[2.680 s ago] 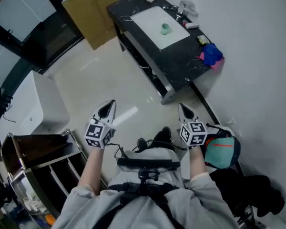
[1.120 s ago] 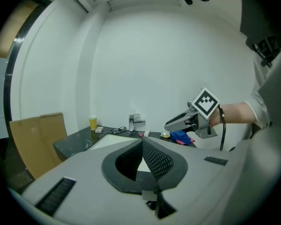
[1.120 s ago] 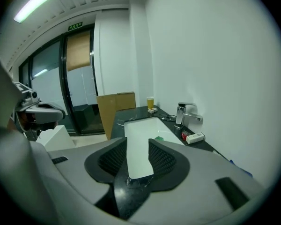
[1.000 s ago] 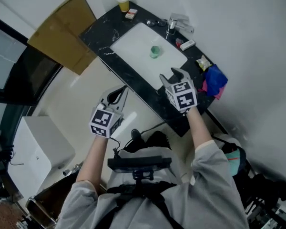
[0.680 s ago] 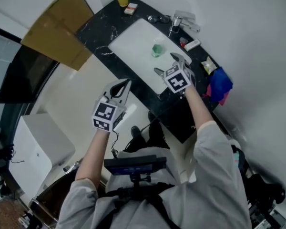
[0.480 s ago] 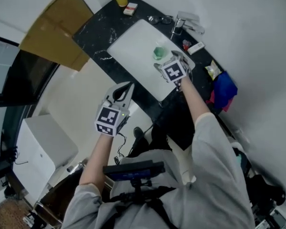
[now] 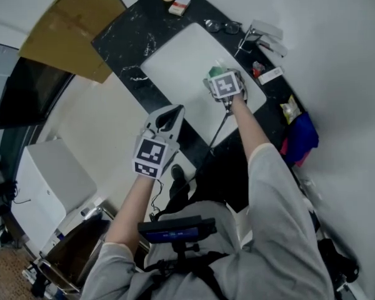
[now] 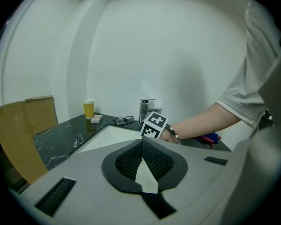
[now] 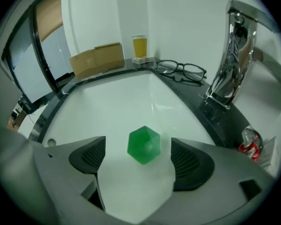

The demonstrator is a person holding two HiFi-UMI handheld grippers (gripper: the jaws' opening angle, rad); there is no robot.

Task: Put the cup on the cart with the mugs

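As they opened, right tongs (image 9: pixel 138 146) sank astride cup (image 9: pixel 144 145)

A black marble tabletop (image 7: pixel 128 33) with a white sink (image 7: pixel 175 58) runs along a plain white wall (image 7: pixel 337 55). Brown cardboard (image 7: pixel 69 24) stands at its end, near dark windows (image 7: pixel 12 99), on a pale glossy floor (image 7: pixel 106 124).

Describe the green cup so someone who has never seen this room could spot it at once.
Find the black marble counter against the white wall and look into the white sink basin set in it. The green cup sits alone on the basin floor: the only green thing, six-sided in outline, whereas the yellow cup stands on the counter by the wall.
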